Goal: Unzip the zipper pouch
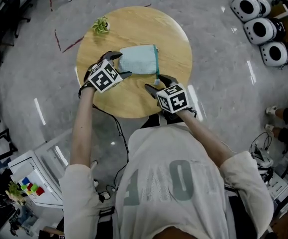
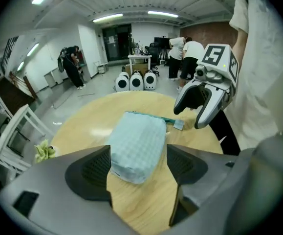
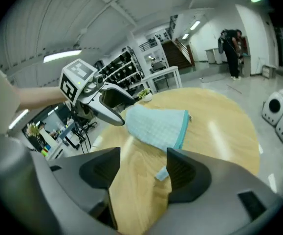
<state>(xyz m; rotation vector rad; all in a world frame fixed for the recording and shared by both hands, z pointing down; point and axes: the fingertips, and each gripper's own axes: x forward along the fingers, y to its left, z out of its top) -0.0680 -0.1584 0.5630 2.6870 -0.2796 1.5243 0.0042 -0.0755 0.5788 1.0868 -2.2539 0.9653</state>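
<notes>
A light teal checked zipper pouch [image 1: 139, 59] lies on the round wooden table [image 1: 134, 98], its darker teal zipper [image 1: 156, 59] running along the right edge. My left gripper [image 1: 120, 64] is open, its jaws flanking the pouch's left end [image 2: 137, 146]; whether they touch it I cannot tell. My right gripper [image 1: 158, 83] is open at the zipper's near end. The small pale pull tab [image 3: 162, 173] lies on the table between its jaws, close to the right pad [image 3: 180, 173]. Each gripper shows in the other's view: right gripper [image 2: 202, 104], left gripper [image 3: 107, 104].
A small green plant [image 1: 101, 25] stands at the table's far left edge. Several white round machines [image 1: 258, 29] sit on the floor at the right. The table's near edge is just under my grippers. People stand far off in the room.
</notes>
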